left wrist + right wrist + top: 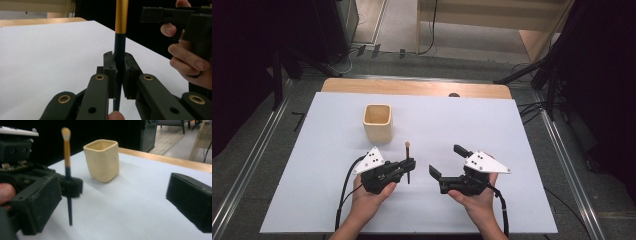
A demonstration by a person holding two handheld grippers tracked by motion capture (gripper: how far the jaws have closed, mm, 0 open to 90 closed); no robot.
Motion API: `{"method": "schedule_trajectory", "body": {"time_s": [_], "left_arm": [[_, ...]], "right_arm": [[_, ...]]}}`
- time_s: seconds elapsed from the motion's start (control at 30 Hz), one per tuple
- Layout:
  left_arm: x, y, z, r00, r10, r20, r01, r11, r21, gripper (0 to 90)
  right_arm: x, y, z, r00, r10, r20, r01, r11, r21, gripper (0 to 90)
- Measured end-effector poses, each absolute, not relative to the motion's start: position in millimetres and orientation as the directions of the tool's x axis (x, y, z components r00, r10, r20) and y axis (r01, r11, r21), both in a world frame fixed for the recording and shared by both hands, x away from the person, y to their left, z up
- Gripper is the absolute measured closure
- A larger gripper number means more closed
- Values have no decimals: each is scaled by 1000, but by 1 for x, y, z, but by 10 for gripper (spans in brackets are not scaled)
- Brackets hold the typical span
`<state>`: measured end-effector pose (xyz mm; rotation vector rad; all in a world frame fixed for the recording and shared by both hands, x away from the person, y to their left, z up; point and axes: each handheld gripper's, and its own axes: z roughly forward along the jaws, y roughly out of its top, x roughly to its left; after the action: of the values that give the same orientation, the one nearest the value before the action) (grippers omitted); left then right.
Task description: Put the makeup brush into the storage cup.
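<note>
Even, soft light falls from above on the white counter (462,130), which shows bright without glare, while the room at both sides sinks into near black. The cup (377,122) throws only a faint shadow. In the left gripper view the near jaws are soft, and in the right gripper view the brush (67,165) is slightly blurred.

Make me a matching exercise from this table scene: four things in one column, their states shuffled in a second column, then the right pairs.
Things:
1. brush
2. cup
3. left gripper
4. right gripper

States:
A. jaws wide open, nothing between them
B. stands alone on the white sheet, mouth up
C. held upright, bristles on top
D. clamped on a dark handle

Pairs: 1-C, 2-B, 3-D, 4-A
</note>
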<state>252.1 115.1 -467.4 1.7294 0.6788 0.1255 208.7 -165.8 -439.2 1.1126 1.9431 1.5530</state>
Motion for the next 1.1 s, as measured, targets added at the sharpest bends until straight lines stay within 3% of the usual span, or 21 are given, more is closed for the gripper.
{"method": "schedule_trajectory", "body": {"time_s": [1.1], "left_arm": [[273, 166, -447, 757, 610, -232, 337, -61, 939, 841]], "right_arm": [[182, -269, -481, -454, 884, 107, 352, 67, 934, 0]]}}
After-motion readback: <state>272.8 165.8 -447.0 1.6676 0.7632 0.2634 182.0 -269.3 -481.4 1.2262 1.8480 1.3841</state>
